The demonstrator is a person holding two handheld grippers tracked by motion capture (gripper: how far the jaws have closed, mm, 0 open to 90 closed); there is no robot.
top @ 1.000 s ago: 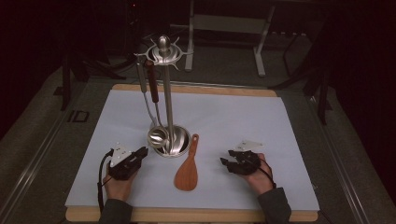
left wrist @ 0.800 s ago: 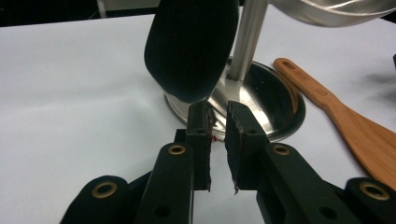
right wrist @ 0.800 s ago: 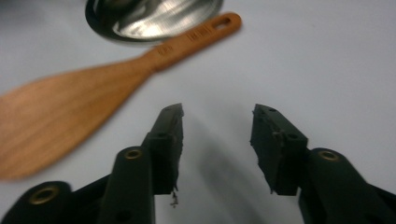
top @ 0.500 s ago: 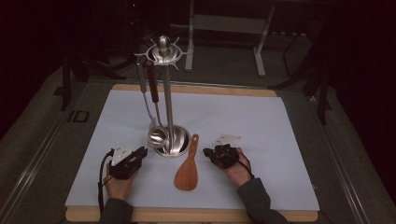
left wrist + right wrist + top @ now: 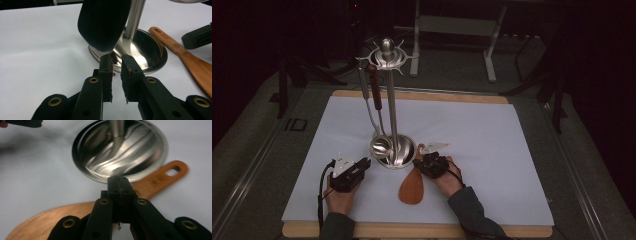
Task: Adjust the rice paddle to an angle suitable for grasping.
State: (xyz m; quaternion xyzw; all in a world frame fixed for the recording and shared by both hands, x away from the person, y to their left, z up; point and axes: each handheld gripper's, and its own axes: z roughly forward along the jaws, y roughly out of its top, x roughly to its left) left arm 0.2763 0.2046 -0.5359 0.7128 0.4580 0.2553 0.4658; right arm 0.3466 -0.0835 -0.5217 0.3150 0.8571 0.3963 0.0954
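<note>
Jaws of the right gripper [image 5: 428, 161] press together over the flat wooden spatula [image 5: 412, 186]; left gripper [image 5: 357, 167] gapes slightly, empty.

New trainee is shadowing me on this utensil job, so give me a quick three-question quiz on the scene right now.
1. True or false: the right gripper has its jaws shut, above the wooden spatula.
2. What hangs from the utensil stand? A) a whisk B) a metal ladle C) a towel
3. Fill in: the left gripper has a narrow gap between its jaws and points at the stand's round ____.

Key: 1 true; 2 B; 3 base.
</note>
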